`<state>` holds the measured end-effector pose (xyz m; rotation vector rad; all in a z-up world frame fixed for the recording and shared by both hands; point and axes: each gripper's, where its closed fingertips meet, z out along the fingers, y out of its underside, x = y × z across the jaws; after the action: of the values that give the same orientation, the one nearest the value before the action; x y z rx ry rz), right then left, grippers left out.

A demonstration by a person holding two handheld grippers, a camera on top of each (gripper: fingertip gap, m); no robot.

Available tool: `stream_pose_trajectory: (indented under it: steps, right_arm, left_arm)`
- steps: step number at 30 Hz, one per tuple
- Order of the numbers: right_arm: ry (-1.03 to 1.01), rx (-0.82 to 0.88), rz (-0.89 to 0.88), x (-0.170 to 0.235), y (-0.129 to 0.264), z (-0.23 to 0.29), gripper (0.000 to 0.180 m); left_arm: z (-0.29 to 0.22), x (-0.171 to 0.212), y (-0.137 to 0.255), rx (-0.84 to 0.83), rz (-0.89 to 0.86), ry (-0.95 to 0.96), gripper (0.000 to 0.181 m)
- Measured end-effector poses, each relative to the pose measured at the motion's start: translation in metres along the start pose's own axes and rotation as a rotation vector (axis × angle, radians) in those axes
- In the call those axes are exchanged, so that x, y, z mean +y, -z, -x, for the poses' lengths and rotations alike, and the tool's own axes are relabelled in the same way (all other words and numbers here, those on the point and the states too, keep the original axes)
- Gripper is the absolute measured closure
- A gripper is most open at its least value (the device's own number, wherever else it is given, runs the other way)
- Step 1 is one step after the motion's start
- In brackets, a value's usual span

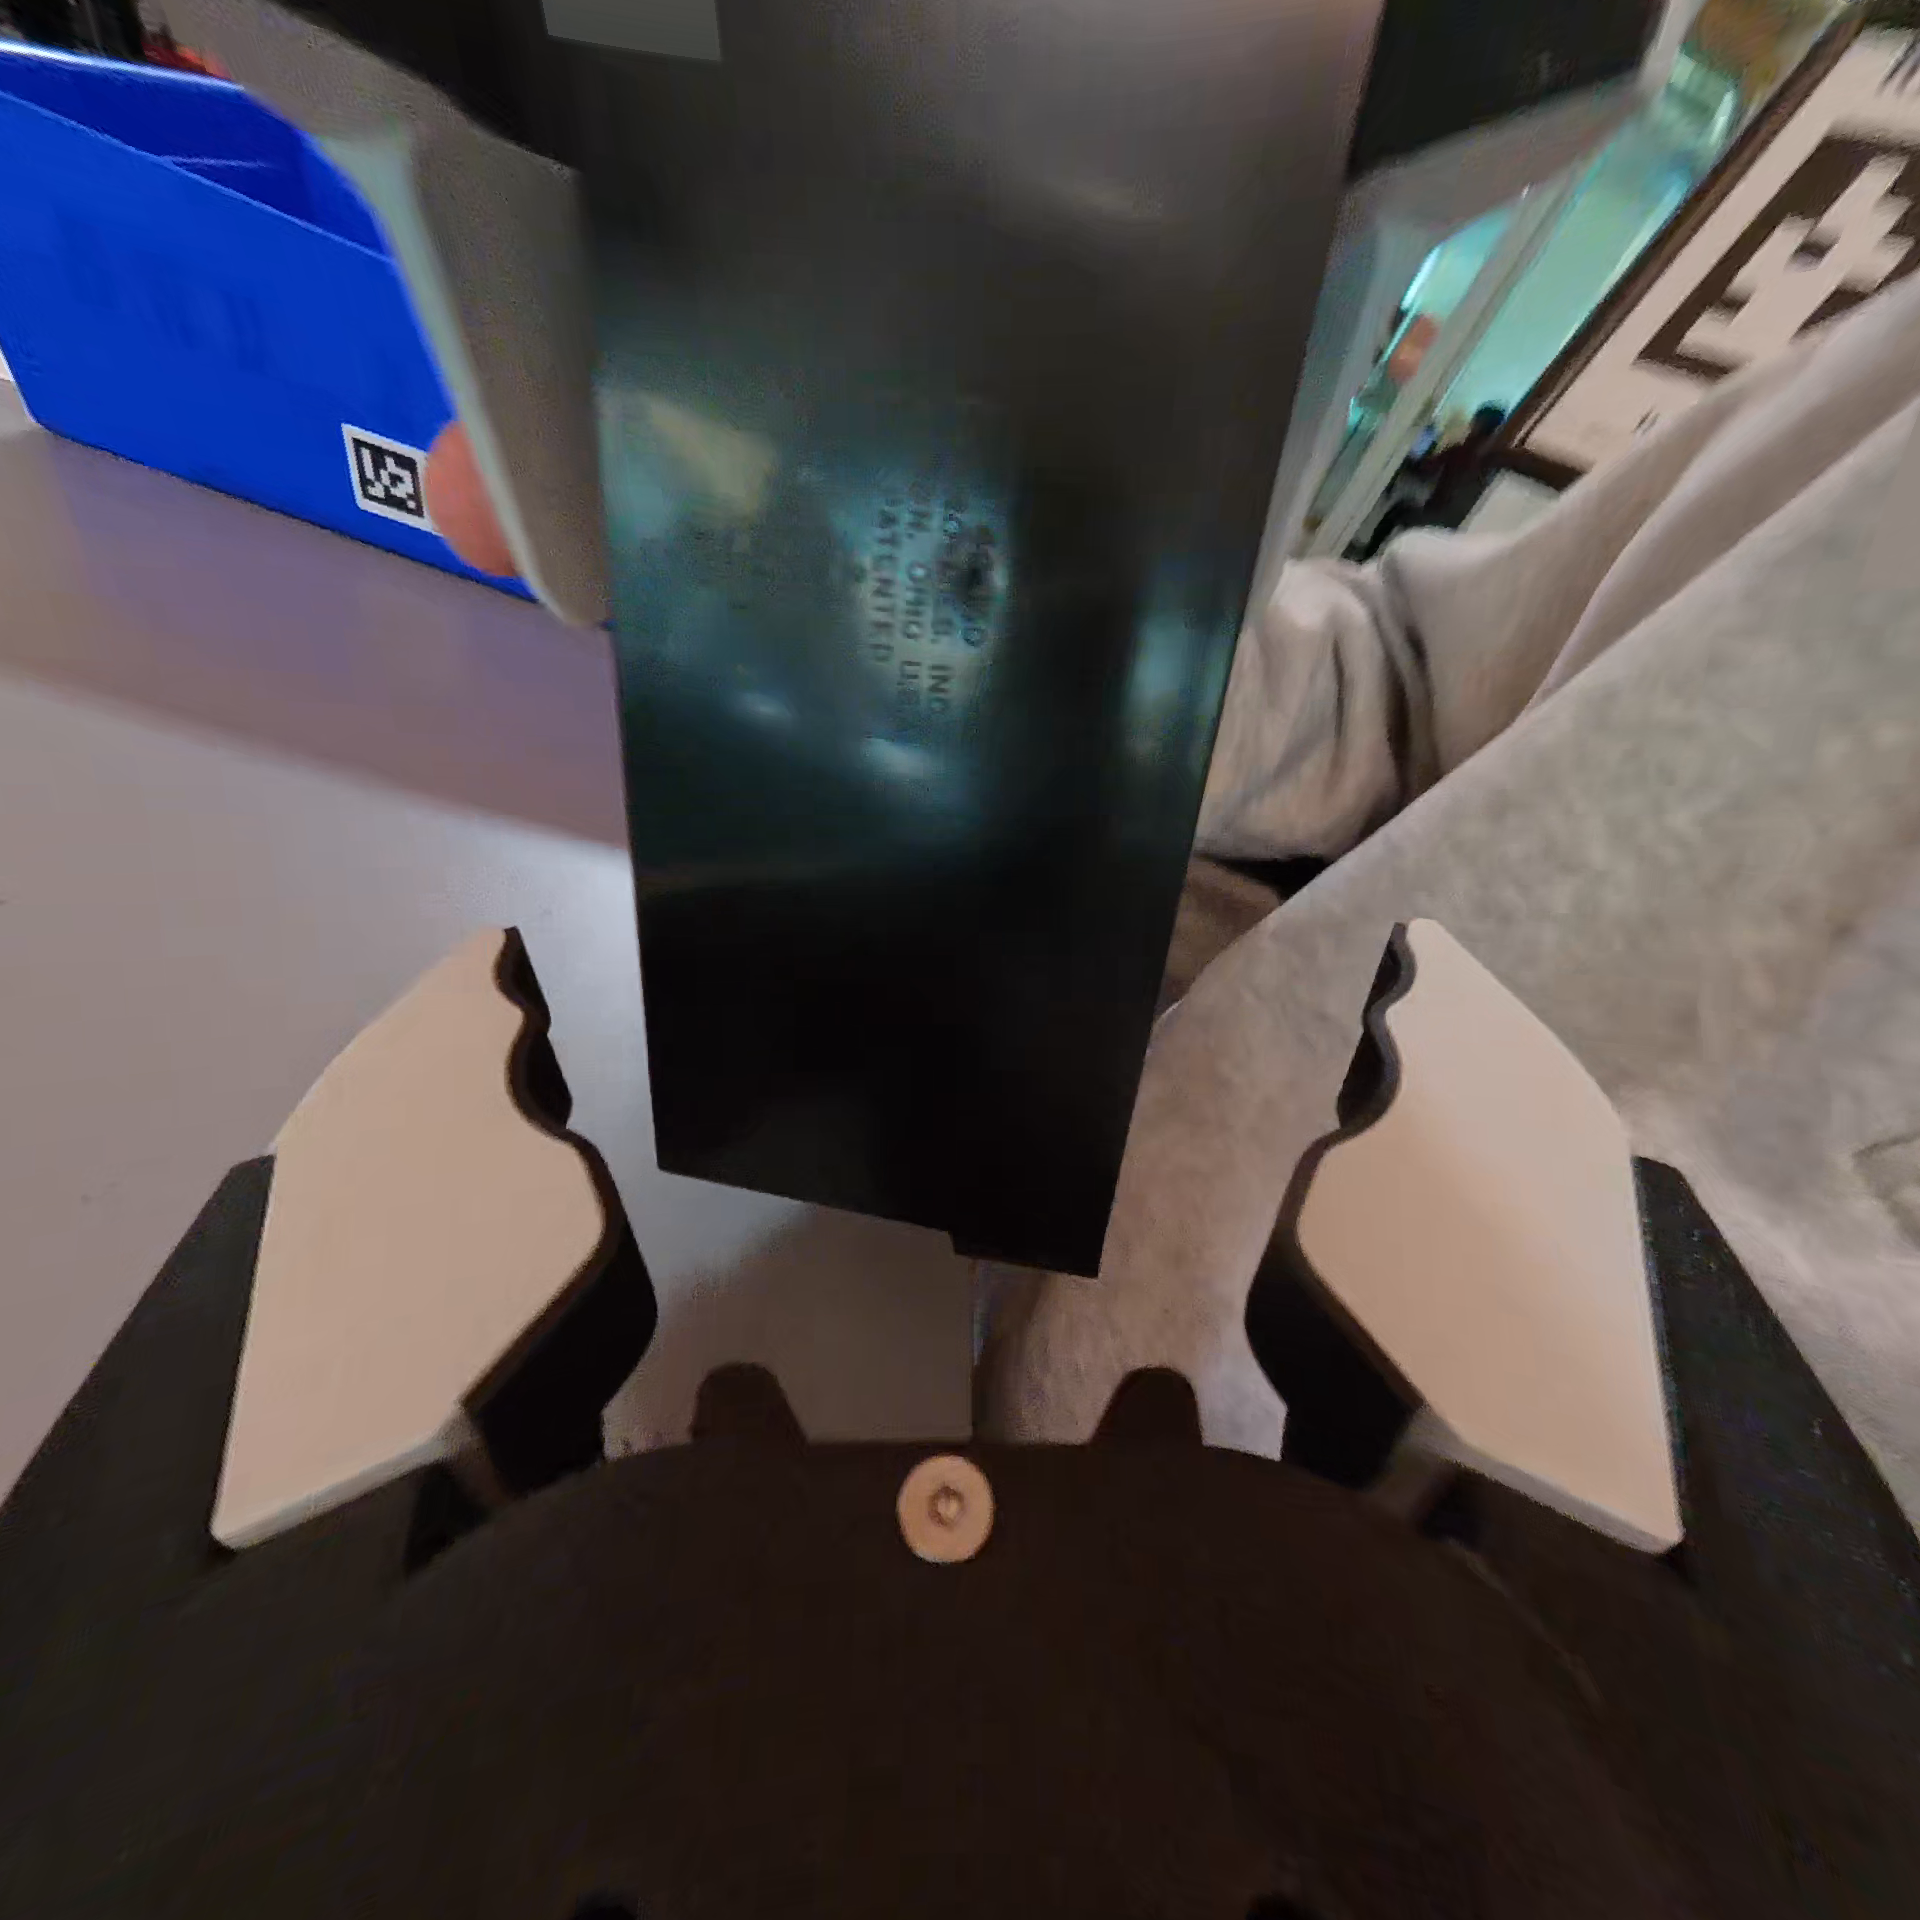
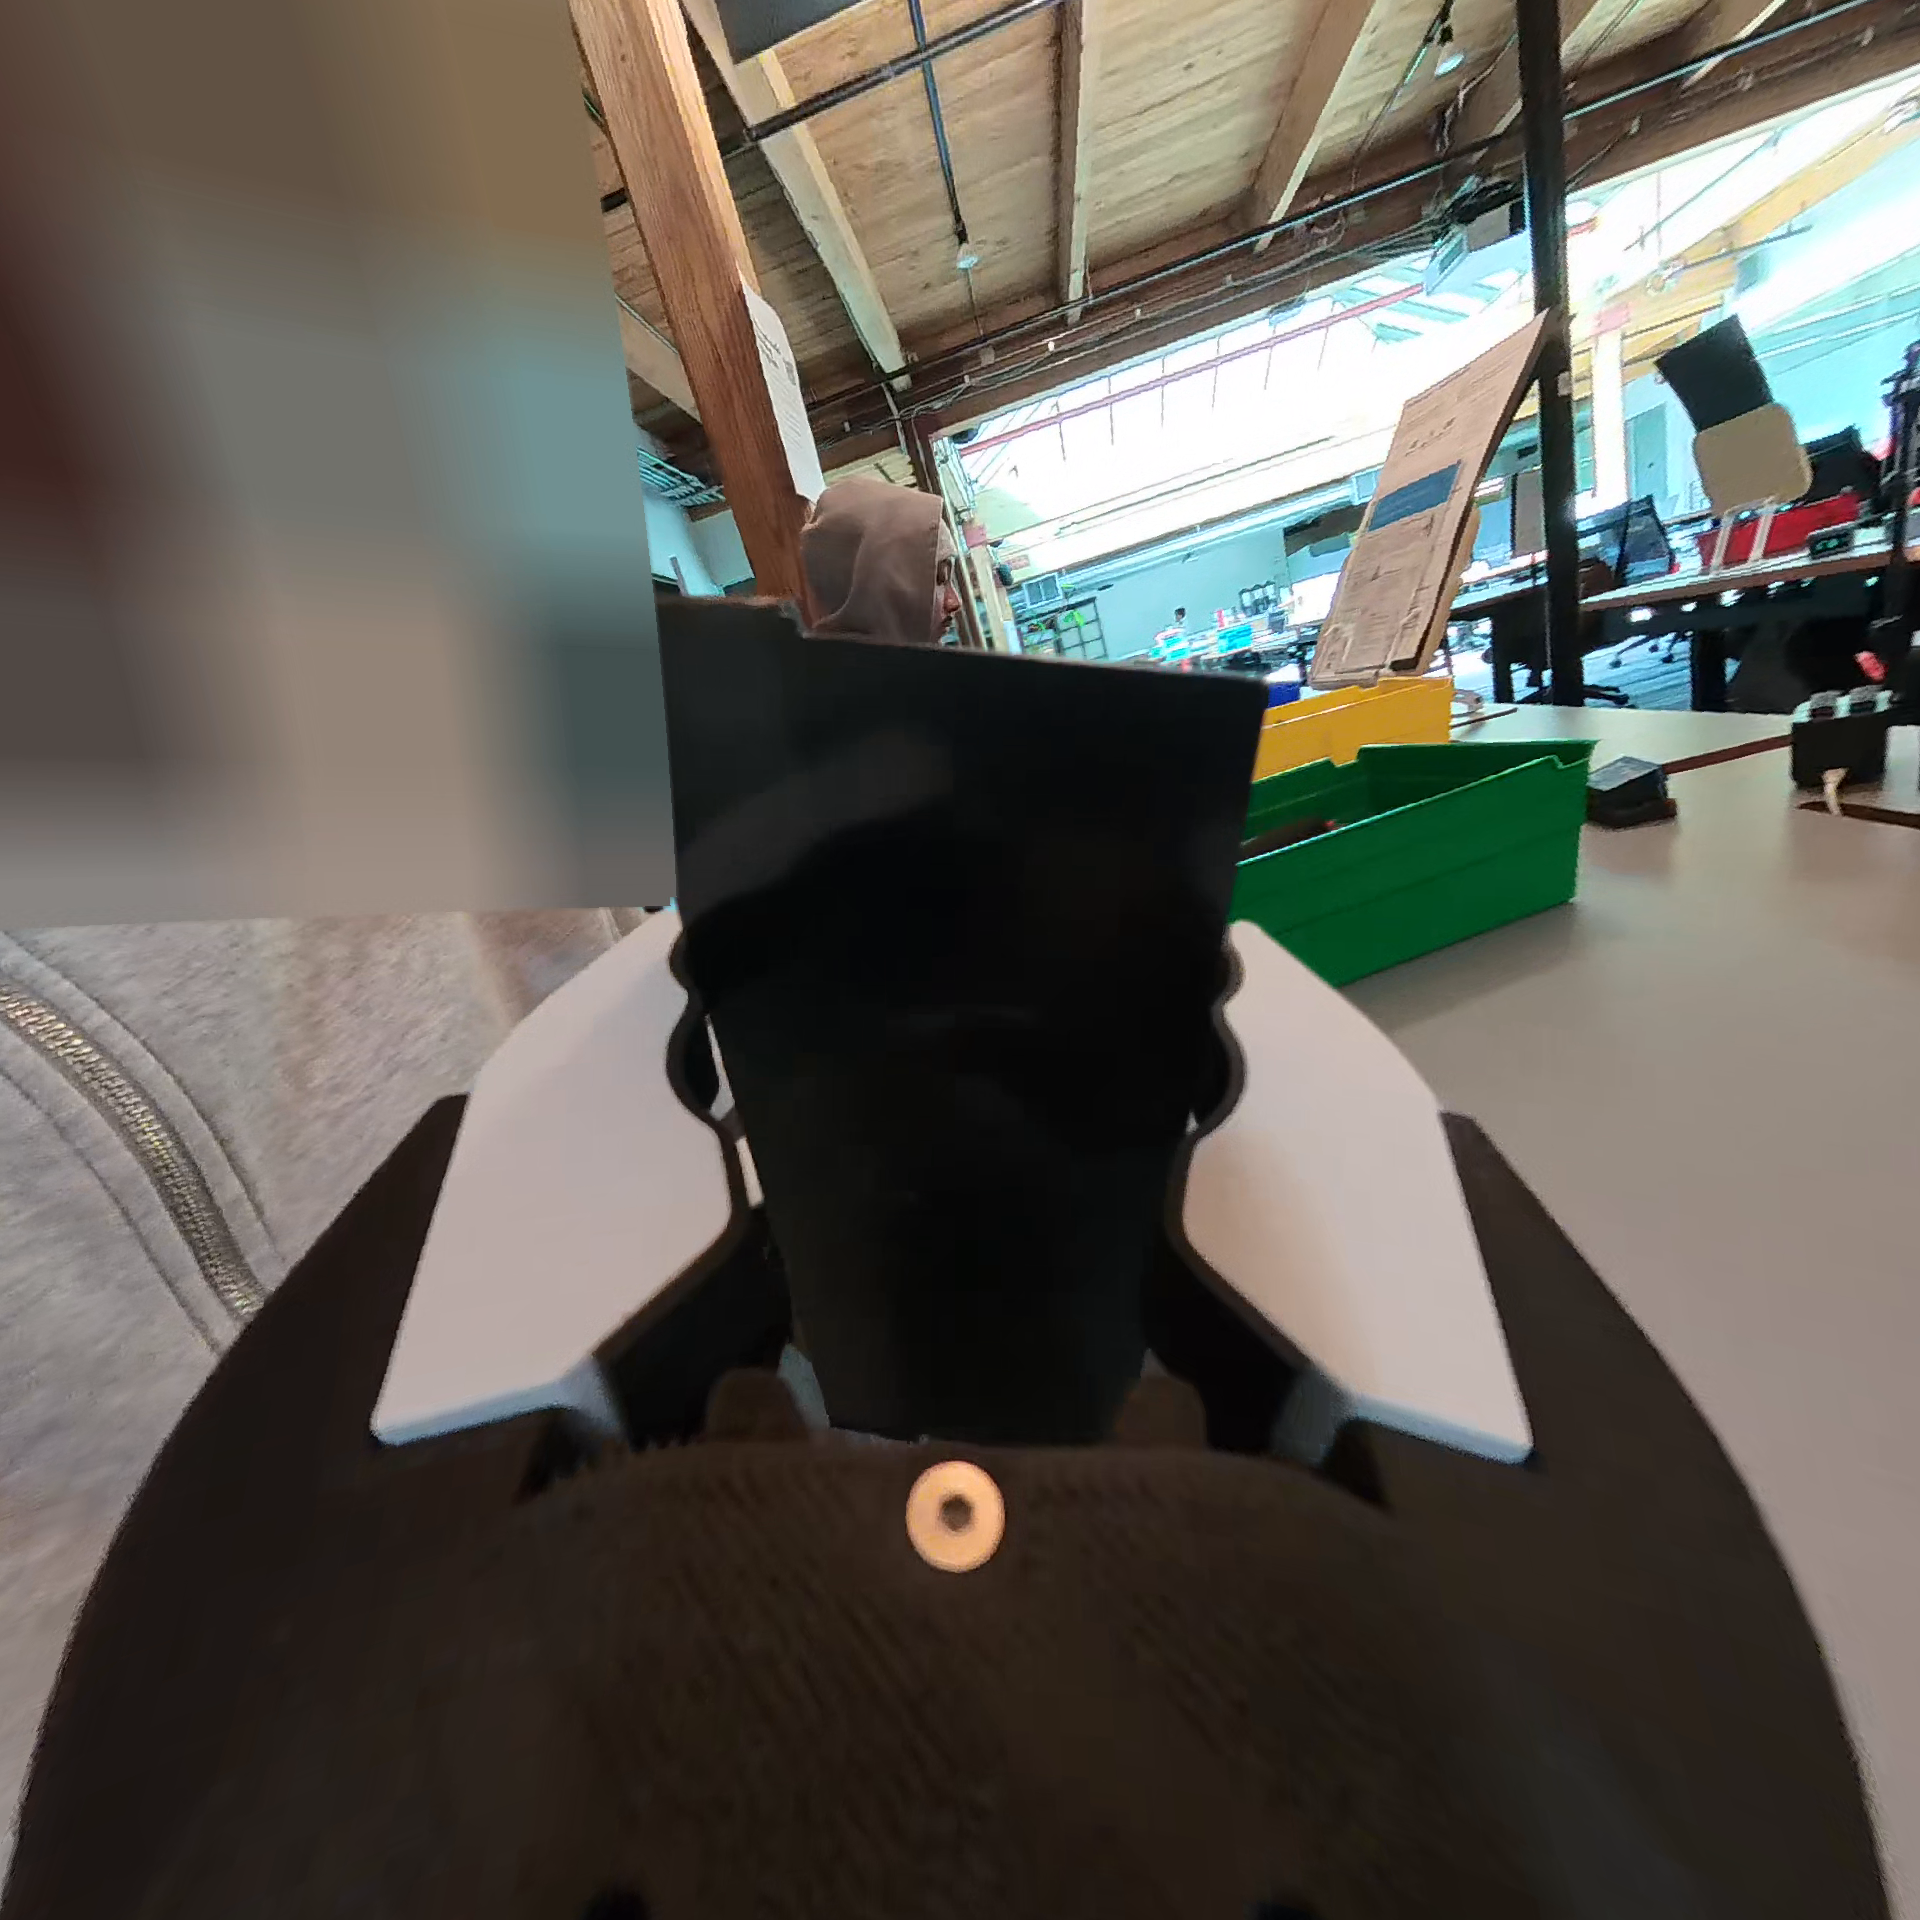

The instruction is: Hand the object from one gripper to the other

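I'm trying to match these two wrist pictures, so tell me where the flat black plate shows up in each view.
Left wrist view: the black plate hangs down the centre, its lower end between the open left gripper fingers, not touching them.
Right wrist view: the plate stands upright in the centre, clamped by the right gripper.
Shared landmark: the grey sweatshirt.

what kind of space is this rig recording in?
Likely an open workshop or lab-style office: exposed wooden ceiling beams, long work tables with green and yellow parts bins, rows of desks and chairs behind.
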<state>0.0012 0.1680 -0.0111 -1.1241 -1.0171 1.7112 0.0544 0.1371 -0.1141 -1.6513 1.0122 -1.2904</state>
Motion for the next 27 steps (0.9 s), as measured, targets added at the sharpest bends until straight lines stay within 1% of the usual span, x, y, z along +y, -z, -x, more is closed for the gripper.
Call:
stream_pose_trajectory:
  steps: [2, 3, 5, 6, 10, 12, 14, 18, 20, 23, 25, 27]
  right_arm:
    - [-0.025, -0.019, 0.0, 0.002, -0.001, 0.002, 0.087]
    - [-0.035, -0.027, -0.002, 0.002, -0.002, 0.003, 0.087]
    - [-0.045, -0.033, -0.001, 0.004, -0.004, 0.004, 0.087]
    - [-0.045, -0.027, 0.001, 0.005, -0.005, 0.003, 0.087]
    - [-0.064, 0.021, -0.006, 0.004, -0.006, -0.003, 0.087]
    - [-0.074, 0.064, -0.018, 0.002, -0.005, -0.01, 0.074]
    - [-0.074, 0.102, -0.03, -0.001, -0.001, -0.016, 0.069]
    - [-0.091, 0.165, -0.107, -0.019, 0.02, -0.031, 0.067]
    - [-0.121, 0.172, -0.146, -0.027, 0.033, -0.036, 0.075]
    - [-0.209, 0.154, -0.137, -0.027, 0.045, -0.041, 0.104]
    - [-0.302, 0.14, -0.09, -0.019, 0.05, -0.046, 0.105]
    - [-0.397, 0.145, -0.029, -0.007, 0.053, -0.053, 0.107]
  left_arm:
    - [-0.002, 0.007, -0.003, -0.009, 0.04, -0.041, 0.039]
    - [-0.002, 0.009, -0.004, -0.007, 0.052, -0.043, 0.047]
    - [-0.002, 0.01, -0.002, 0.009, 0.058, -0.026, 0.066]
    - [-0.001, 0.009, -0.001, 0.015, 0.054, -0.013, 0.083]
    - [0.004, 0.008, 0.001, -0.002, 0.059, 0.012, 0.085]
    - [0.007, 0.001, 0.005, -0.024, 0.021, 0.006, 0.086]
    - [0.013, -0.01, 0.012, -0.051, -0.037, 0.01, 0.086]
    - [0.039, -0.029, 0.039, -0.226, -0.094, -0.072, 0.088]
    - [0.052, -0.036, 0.053, -0.32, -0.097, -0.132, 0.089]
    - [0.061, -0.041, 0.067, -0.398, -0.083, -0.207, 0.089]
    - [0.067, -0.038, 0.071, -0.446, -0.03, -0.29, 0.089]
    - [0.071, -0.031, 0.074, -0.496, 0.059, -0.418, 0.089]
